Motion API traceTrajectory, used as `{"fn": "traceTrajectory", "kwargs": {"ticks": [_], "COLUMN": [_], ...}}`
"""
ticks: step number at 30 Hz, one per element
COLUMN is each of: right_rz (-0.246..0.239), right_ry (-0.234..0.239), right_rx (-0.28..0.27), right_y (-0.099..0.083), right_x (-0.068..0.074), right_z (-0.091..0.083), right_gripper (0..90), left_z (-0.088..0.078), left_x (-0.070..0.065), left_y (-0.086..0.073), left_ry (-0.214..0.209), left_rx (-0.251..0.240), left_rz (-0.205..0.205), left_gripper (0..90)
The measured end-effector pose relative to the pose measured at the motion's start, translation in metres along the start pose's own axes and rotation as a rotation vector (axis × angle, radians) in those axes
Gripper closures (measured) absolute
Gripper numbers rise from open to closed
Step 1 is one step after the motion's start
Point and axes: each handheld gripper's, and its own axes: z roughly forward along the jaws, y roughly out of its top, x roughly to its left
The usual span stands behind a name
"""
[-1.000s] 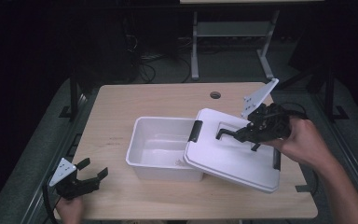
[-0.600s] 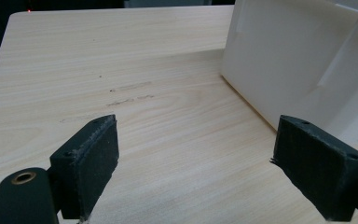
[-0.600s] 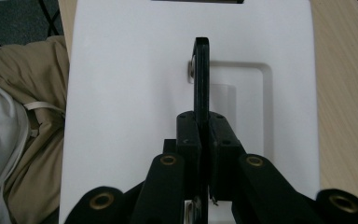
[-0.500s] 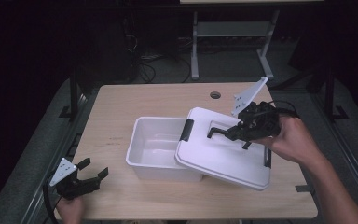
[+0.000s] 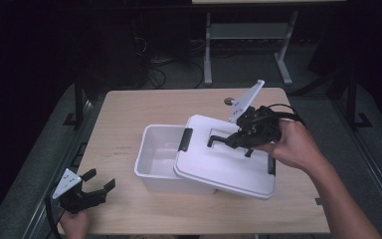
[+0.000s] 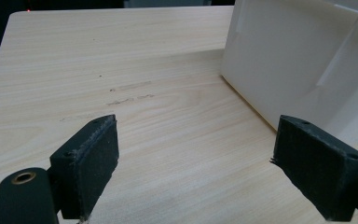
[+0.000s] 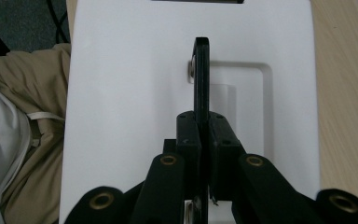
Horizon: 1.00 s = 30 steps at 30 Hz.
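A white plastic bin (image 5: 151, 149) stands open at the middle of the wooden table (image 5: 129, 109). Its white lid (image 5: 224, 167) rests tilted across the bin's right half, black clips at both ends. My right gripper (image 5: 238, 139) is shut on the lid's black handle (image 5: 219, 140). In the right gripper view the jaws (image 7: 202, 130) pinch that thin handle (image 7: 201, 74) edge-on above the lid (image 7: 130, 93). My left gripper (image 5: 102, 181) lies open at the table's front left corner, nothing between its pads. In the left gripper view the gripper (image 6: 196, 154) faces the bin's wall (image 6: 289, 60).
A small round hole (image 5: 229, 101) sits in the tabletop behind the lid. A metal stand (image 5: 209, 50) rises beyond the table's far edge. The person's trouser leg (image 7: 23, 116) shows beside the lid in the right gripper view. Bare wood (image 6: 144, 93) spreads left of the bin.
My right gripper has carried the lid leftward, so it now covers more of the bin's opening. The left gripper has stayed put.
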Motion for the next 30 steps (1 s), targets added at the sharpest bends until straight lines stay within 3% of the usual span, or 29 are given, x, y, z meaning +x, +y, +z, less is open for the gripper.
{"fn": "traceTrajectory", "kwargs": {"ticks": [13,30], "right_rz": [-0.047,-0.061], "right_ry": [0.025,0.047], "right_rx": [-0.005,0.001], "right_y": [0.025,0.046], "right_x": [-0.002,-0.007], "right_z": [0.017,0.038], "right_gripper": [84.6,84.6], "left_z": [-0.002,-0.003], "left_x": [0.002,0.002], "left_y": [0.0,0.0], "left_ry": [0.0,0.003], "left_rx": [-0.003,-0.014], "left_rz": [-0.001,-0.006], "left_gripper": [13.0,13.0]}}
